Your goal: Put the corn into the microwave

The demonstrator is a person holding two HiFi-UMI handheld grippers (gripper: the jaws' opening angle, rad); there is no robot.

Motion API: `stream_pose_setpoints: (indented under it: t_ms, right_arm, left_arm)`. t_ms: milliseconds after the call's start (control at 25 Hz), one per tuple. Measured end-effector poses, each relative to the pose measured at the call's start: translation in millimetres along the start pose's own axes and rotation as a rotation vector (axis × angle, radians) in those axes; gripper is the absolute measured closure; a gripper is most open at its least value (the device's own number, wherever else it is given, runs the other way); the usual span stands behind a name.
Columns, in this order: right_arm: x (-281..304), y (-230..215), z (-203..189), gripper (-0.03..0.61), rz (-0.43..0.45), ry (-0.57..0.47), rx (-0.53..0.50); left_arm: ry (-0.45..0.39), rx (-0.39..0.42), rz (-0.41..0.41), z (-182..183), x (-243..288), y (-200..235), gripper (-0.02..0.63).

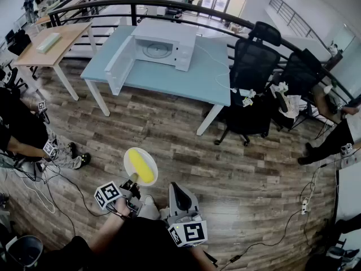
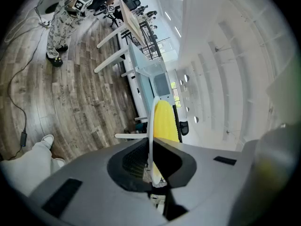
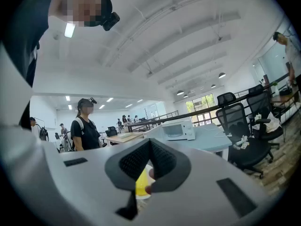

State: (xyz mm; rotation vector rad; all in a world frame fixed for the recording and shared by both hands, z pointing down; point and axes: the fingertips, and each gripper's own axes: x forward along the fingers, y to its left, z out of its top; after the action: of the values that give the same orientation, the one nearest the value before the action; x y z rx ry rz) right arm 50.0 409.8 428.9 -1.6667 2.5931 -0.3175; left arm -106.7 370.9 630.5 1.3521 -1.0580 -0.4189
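The person is holding both tools low and close to the body. The left tool (image 1: 133, 180) is tilting slightly down, clamping the rim of a white plate (image 1: 130, 154) that is carrying the corn (image 1: 142, 168). The right tool (image 1: 176, 188) is pointing level, its jaws closed on nothing. The open microwave (image 1: 163, 44) is sitting well away on the worktop (image 1: 211, 78). The right arm is mostly hiding under the dark shirt.

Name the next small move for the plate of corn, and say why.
Probably carry it forward toward the blue table, keeping the plate level. The left gripper is shut on the plate's rim with the corn lying on it. The microwave stands well across the floor on that table, and its door is already open, so nothing needs opening first.
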Motion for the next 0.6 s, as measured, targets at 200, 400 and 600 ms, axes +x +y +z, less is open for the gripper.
stream_pose_setpoints:
  t_ms: [200, 400, 600]
  right_arm:
    - [1, 5, 0, 0.571, -0.008, -0.004, 0.002]
    - [8, 10, -5, 0.571, -0.016, 0.007, -0.007]
    - [26, 26, -13, 0.571, -0.002, -0.010, 0.011]
  left_arm:
    - [0.000, 0.005, 0.003, 3, -8, 0, 0.594]
    - [0.014, -0.003, 0.003, 6, -6, 5, 0.594]
    - [0.007, 0.006, 0.000, 27, -10, 9, 0.594]
